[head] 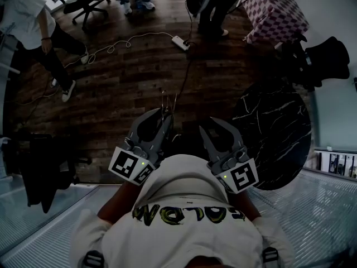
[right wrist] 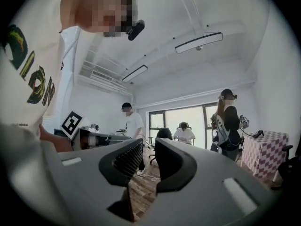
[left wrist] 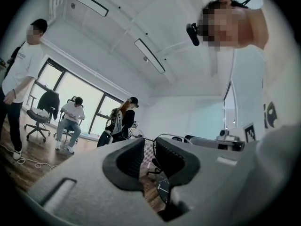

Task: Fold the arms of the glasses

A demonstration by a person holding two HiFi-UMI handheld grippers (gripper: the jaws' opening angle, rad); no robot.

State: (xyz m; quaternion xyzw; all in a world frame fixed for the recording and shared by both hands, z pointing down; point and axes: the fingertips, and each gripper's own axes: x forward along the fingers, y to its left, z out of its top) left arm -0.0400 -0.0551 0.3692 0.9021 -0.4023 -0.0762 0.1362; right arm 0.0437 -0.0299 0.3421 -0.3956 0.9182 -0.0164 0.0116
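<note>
A pair of thin wire-framed glasses (head: 168,101) sticks out from the tip of my left gripper (head: 165,114), held up in front of the person's chest over the wooden floor. In the left gripper view the jaws (left wrist: 149,147) stand close together, shut on the frame, and a wire arm of the glasses (left wrist: 169,134) curves off to the right. My right gripper (head: 212,125) hovers just right of the glasses, apart from them. In the right gripper view its jaws (right wrist: 149,147) show a narrow gap with nothing in it. The left gripper's marker cube (right wrist: 71,122) shows at that view's left.
A round black marble table (head: 279,144) stands at the right. A power strip (head: 180,42) with its cable lies on the wooden floor ahead. An office chair (head: 83,1), a checkered cloth (head: 276,10) and several people are around the room.
</note>
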